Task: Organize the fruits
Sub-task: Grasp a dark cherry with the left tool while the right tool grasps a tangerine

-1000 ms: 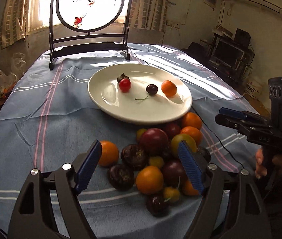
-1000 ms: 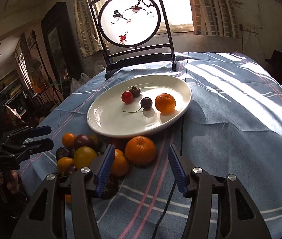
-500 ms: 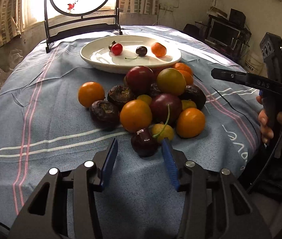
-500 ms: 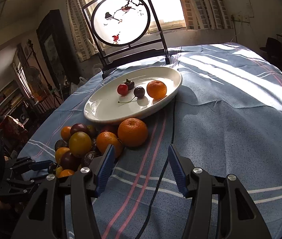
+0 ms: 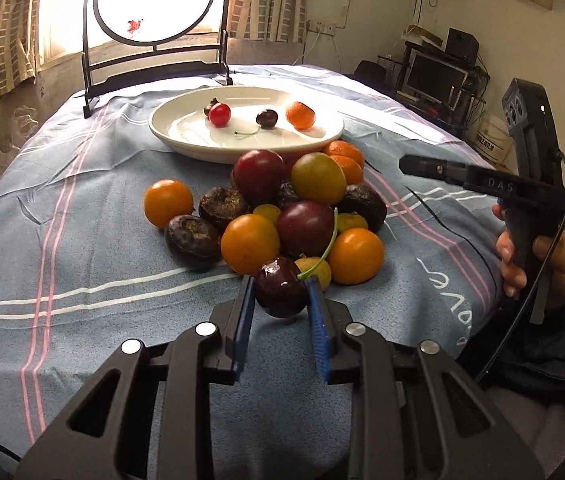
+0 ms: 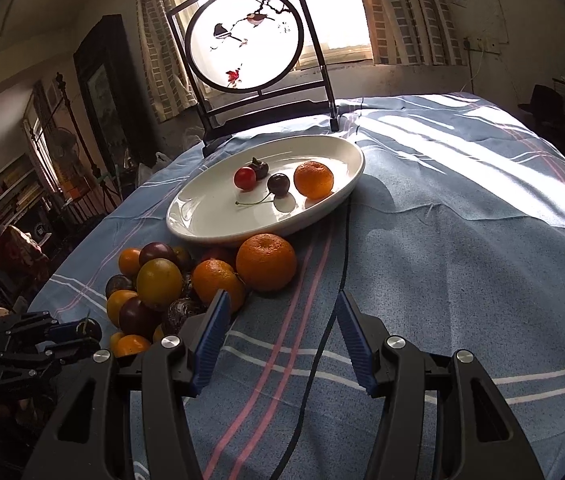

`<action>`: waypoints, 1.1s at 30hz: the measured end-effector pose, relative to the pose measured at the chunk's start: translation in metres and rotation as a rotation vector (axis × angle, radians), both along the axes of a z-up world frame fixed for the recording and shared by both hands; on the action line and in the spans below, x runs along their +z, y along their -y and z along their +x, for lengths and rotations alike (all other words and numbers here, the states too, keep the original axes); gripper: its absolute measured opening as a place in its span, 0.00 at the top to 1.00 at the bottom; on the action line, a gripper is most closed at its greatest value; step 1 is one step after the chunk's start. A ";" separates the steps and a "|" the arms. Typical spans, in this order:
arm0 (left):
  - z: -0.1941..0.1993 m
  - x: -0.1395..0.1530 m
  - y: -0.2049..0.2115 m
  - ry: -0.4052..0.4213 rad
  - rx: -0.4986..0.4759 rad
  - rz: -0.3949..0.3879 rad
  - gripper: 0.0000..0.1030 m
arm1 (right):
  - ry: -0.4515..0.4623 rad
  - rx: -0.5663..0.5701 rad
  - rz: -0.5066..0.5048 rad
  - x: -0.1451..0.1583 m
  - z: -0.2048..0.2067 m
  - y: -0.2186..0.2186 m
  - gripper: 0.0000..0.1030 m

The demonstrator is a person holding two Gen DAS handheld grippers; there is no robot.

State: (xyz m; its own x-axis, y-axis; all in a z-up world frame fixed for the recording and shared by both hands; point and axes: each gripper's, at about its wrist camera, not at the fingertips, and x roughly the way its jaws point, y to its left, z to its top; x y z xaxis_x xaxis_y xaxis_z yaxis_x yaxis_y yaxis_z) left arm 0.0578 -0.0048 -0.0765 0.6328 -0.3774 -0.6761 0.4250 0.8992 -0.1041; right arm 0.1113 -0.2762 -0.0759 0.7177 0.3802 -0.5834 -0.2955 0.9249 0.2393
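A pile of fruit [image 5: 282, 208] lies on the blue striped cloth: oranges, dark plums, yellow ones. At its near edge my left gripper [image 5: 280, 281] is shut on a dark cherry [image 5: 282, 296] with a green stem. Behind the pile, the white plate [image 5: 186, 136] holds a red cherry tomato [image 5: 219, 114], a dark cherry [image 5: 266, 118] and a small orange [image 5: 300, 115]. My right gripper [image 6: 281, 297] stands open over bare cloth right of the pile, nothing between its fingers. The right wrist view shows the left gripper [image 6: 82, 338] at the far left.
A dark-framed round screen with painted birds [image 5: 154, 0] stands behind the plate. A black cable [image 6: 342, 240] runs over the cloth under my right gripper. A person's hand [image 5: 522, 256] holds the right gripper [image 5: 406, 164] at the table's right edge.
My left gripper has come down toward the near edge of the pile and its jaws have shut on the dark cherry. The right gripper has stayed open in about the same place.
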 end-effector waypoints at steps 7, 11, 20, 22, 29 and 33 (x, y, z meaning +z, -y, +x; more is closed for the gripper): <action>-0.003 0.020 -0.032 0.042 0.083 -0.054 0.75 | 0.014 0.277 -0.093 0.009 -0.049 -0.072 0.46; -0.004 0.019 -0.035 0.036 0.085 -0.072 0.75 | -0.038 0.308 -0.118 0.000 -0.045 -0.092 0.47; -0.003 0.013 -0.038 0.019 0.080 -0.086 0.75 | -0.050 0.283 -0.144 -0.008 -0.035 -0.105 0.63; -0.003 0.011 -0.037 0.016 0.079 -0.086 0.75 | -0.054 0.281 -0.137 -0.008 -0.034 -0.103 0.66; -0.003 0.012 -0.037 0.022 0.081 -0.085 0.75 | -0.047 0.256 -0.044 0.000 -0.037 -0.083 0.66; -0.003 0.016 -0.036 0.029 0.080 -0.092 0.75 | -0.031 0.239 0.015 0.011 -0.037 -0.066 0.66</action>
